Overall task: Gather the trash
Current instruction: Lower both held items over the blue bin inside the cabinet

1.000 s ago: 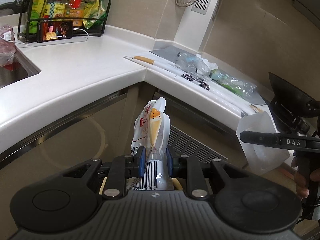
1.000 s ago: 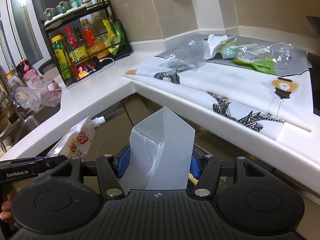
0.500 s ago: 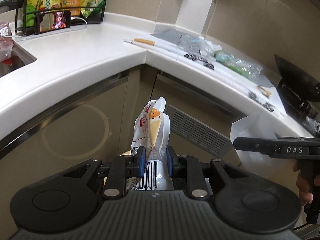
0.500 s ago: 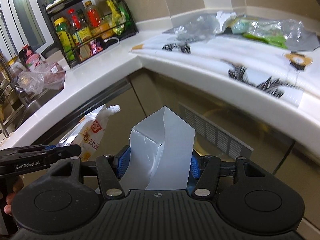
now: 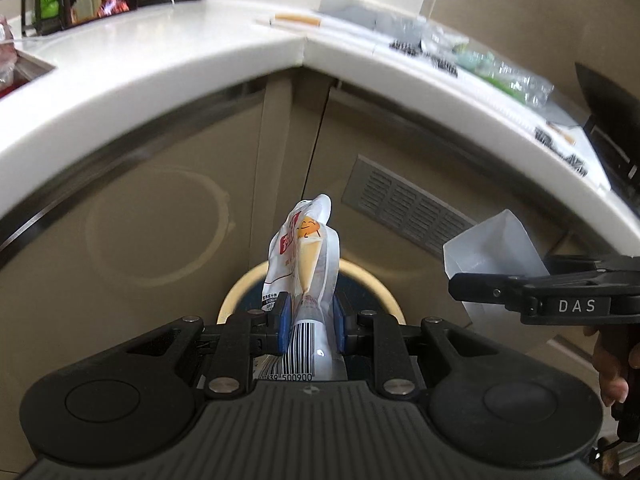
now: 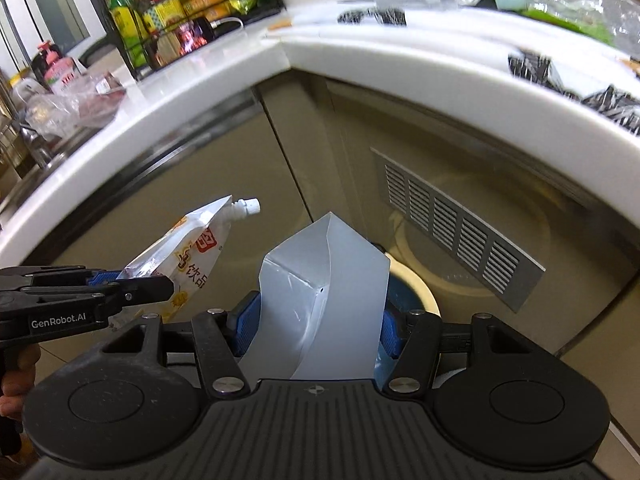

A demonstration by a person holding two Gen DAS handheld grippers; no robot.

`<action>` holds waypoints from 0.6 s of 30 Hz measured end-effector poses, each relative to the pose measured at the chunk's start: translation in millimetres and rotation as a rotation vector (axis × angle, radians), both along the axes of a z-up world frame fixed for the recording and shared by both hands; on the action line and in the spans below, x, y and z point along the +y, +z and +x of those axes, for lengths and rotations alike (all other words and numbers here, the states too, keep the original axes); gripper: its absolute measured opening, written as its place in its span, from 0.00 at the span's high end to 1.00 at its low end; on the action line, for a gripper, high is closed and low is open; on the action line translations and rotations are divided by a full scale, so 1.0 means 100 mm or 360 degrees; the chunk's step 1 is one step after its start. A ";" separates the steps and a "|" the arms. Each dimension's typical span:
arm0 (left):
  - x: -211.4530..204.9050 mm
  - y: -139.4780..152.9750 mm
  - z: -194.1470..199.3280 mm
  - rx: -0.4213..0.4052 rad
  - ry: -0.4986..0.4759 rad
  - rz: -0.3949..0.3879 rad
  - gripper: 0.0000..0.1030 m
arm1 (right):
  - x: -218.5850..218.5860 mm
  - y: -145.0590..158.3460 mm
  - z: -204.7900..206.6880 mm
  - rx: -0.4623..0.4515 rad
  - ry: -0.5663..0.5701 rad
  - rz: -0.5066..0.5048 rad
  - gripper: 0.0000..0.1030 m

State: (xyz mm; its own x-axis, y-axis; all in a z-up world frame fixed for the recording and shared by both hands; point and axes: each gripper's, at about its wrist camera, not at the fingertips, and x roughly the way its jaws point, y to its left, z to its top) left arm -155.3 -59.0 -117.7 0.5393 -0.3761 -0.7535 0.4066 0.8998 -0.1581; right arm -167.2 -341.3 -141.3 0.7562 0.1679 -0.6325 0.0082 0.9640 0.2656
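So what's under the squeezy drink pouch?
Under the pouch sits a round bin with a cream rim and dark inside. The pouch and left gripper hide what's in it.

Both wrist cameras look steeply down along their fingers, close to the cabinet corner (image 5: 316,128), sharing the bin (image 6: 420,296) below.

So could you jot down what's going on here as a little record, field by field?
Place: kitchen corner, white countertop above beige cabinet doors
Left claw: shut on a drink pouch, spout end pointing away
Right claw: shut on a white carton, flattened and empty-looking
Below: round bin with a pale rim, partly hidden behind both claws
On the counter: crumpled plastic bags, a rack of bottles
Stage: both pieces of trash held above the bin, not yet dropped
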 end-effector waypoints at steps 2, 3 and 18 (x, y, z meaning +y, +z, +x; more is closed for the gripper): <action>-0.04 -0.08 0.04 0.0021 -0.0012 0.0025 0.77 | 0.00 -0.07 0.03 0.0028 -0.0001 -0.0010 0.40; -0.06 -0.12 0.06 0.0031 -0.0018 0.0037 0.77 | 0.00 -0.10 0.05 0.0045 -0.0001 -0.0016 0.40; -0.33 -1.09 0.49 0.0544 -0.0084 0.0128 0.78 | -0.10 -0.83 0.57 0.0398 -0.0050 -0.0026 0.40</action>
State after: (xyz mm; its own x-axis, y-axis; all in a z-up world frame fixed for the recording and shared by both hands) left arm -106.4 -92.3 -226.4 0.2324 -0.3289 -0.9153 0.3887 0.8941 -0.2226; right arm -110.6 -351.1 -224.2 0.5804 0.1352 -0.8030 0.1015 0.9664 0.2360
